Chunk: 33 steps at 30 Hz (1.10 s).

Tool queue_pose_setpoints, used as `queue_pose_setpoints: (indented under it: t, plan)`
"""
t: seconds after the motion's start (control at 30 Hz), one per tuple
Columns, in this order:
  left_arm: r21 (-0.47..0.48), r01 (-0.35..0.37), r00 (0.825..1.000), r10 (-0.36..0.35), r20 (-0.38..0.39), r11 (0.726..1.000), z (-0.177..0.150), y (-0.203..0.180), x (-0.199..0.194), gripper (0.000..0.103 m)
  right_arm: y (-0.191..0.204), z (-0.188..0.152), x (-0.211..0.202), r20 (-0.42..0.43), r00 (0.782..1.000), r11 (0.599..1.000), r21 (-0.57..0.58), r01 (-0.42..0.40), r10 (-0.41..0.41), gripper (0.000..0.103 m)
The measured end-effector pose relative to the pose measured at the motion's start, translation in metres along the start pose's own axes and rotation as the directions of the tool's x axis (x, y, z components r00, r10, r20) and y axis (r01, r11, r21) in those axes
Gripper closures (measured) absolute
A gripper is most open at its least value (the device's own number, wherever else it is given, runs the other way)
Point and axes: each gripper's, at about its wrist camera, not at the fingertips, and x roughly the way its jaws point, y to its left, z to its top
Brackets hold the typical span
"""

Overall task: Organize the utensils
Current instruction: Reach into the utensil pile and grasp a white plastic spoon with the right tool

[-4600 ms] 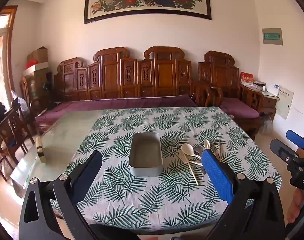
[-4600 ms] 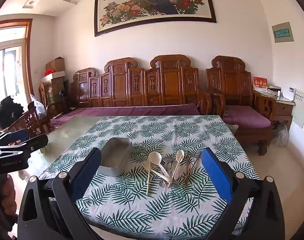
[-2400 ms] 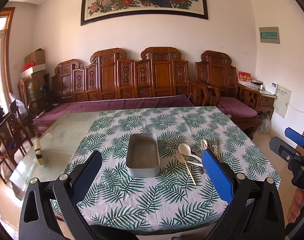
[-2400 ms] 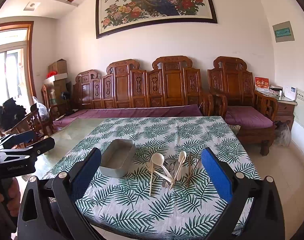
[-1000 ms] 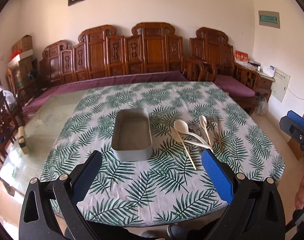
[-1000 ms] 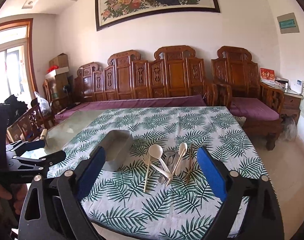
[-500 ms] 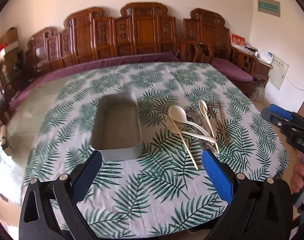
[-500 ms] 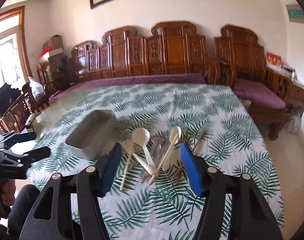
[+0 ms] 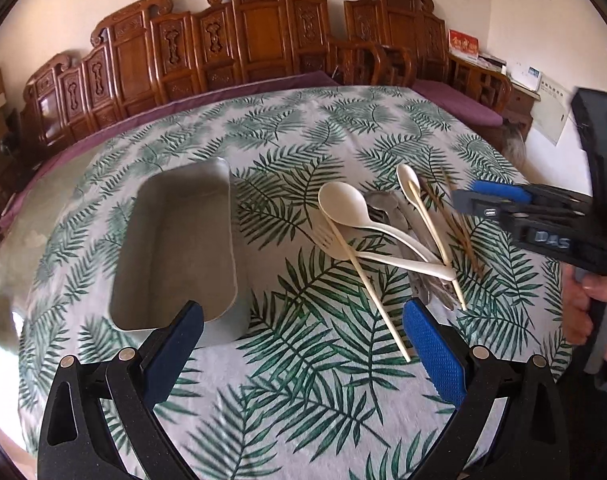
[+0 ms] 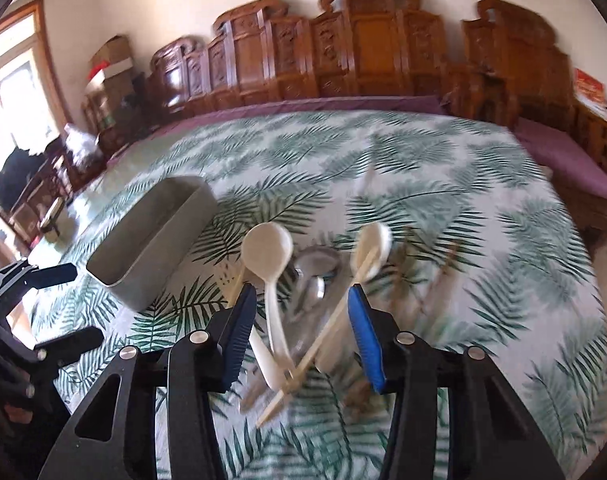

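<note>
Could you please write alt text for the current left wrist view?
A pile of spoons, a fork and chopsticks lies on a leaf-print tablecloth beside an empty grey tray. The left gripper hovers open in front; the right gripper reaches in from the right.

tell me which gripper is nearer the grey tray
Left. The left gripper hovers at the grey tray's near end; the right gripper is over the utensil pile beside it.
</note>
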Motion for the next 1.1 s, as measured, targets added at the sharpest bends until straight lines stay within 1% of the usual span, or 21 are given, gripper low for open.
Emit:
queue_pose_setpoints:
  t: [0.07,0.13,0.17,0.23,0.3,0.37,0.47,0.5,0.53,0.57,0.6,0.67,0.7,0.77,0.9,1.0,1.1]
  plan:
    - [0.014,0.003,1.000,-0.003,-0.007,1.000,-0.001,-0.002,0.008,0.007,0.005,0.001,0.023,-0.058,0.996,0.998,-0.015,-0.063,0.062,0.057]
    - [0.022,0.010,1.000,-0.010,-0.007,1.000,0.000,-0.006,0.015,0.007,0.011,0.002,0.039,-0.101,0.992,0.996,-0.023,-0.083,0.081,0.059]
    - [0.019,0.012,1.000,-0.012,-0.003,1.000,0.000,-0.007,0.017,0.007,0.012,0.002,0.045,-0.117,0.989,0.996,-0.018,-0.088,0.086,0.061]
    - [0.012,0.027,1.000,-0.027,0.000,1.000,-0.001,-0.010,0.020,0.007,0.014,0.003,0.051,-0.127,0.988,0.996,-0.004,-0.084,0.083,0.062]
    - [0.004,0.049,0.999,-0.049,0.001,0.999,-0.004,-0.014,0.023,0.008,0.016,0.002,0.054,-0.134,0.988,0.996,-0.023,-0.082,0.079,0.062]
    - [0.001,0.070,0.997,-0.070,-0.010,0.998,-0.007,-0.016,0.027,0.014,0.015,0.000,0.058,-0.150,0.987,0.998,-0.031,-0.063,0.057,0.062]
    - [0.001,0.079,0.997,-0.079,-0.020,0.997,-0.010,-0.018,0.031,0.018,0.010,-0.007,0.068,-0.199,0.980,0.998,-0.046,-0.034,0.024,0.070]
    - [0.002,0.080,0.997,-0.080,-0.023,0.997,-0.010,-0.018,0.033,0.019,0.011,-0.009,0.070,-0.206,0.978,0.998,-0.055,-0.029,0.017,0.076]
    - [0.000,0.082,0.996,-0.082,-0.026,0.997,-0.010,-0.019,0.034,0.021,0.010,-0.010,0.071,-0.215,0.976,0.998,-0.057,-0.027,0.014,0.078]
    - [-0.003,0.086,0.996,-0.087,-0.030,0.996,-0.010,-0.019,0.036,0.021,0.010,-0.011,0.071,-0.219,0.976,0.998,-0.056,-0.026,0.013,0.085]
    - [-0.003,0.091,0.995,-0.091,-0.033,0.996,-0.010,-0.020,0.038,0.022,0.010,-0.011,0.072,-0.225,0.974,0.998,-0.059,-0.020,0.006,0.089]
    - [0.000,0.096,0.995,-0.096,-0.039,0.995,-0.010,-0.023,0.044,0.027,0.009,-0.011,0.070,-0.214,0.977,0.998,-0.062,-0.018,0.004,0.091]
    - [0.001,0.099,0.994,-0.099,-0.046,0.995,-0.011,-0.024,0.047,0.028,0.006,-0.010,0.066,-0.201,0.979,0.999,-0.047,-0.019,0.009,0.091]
    - [-0.004,0.106,0.993,-0.106,-0.055,0.994,-0.011,-0.026,0.051,0.034,0.003,-0.009,0.061,-0.180,0.983,1.000,-0.020,-0.020,0.016,0.091]
    - [-0.010,0.118,0.991,-0.118,-0.063,0.993,-0.005,-0.033,0.057,0.039,-0.003,-0.003,0.048,-0.111,0.994,1.000,-0.007,0.008,-0.009,0.093]
    - [-0.007,0.117,0.990,-0.118,-0.084,0.993,-0.001,-0.040,0.064,0.043,-0.009,0.001,0.042,-0.076,0.997,1.000,0.007,0.016,-0.016,0.095]
    - [0.008,0.098,0.989,-0.097,-0.115,0.995,0.000,-0.046,0.075,0.054,-0.011,0.005,0.037,-0.045,0.999,1.000,0.002,0.017,-0.017,0.098]
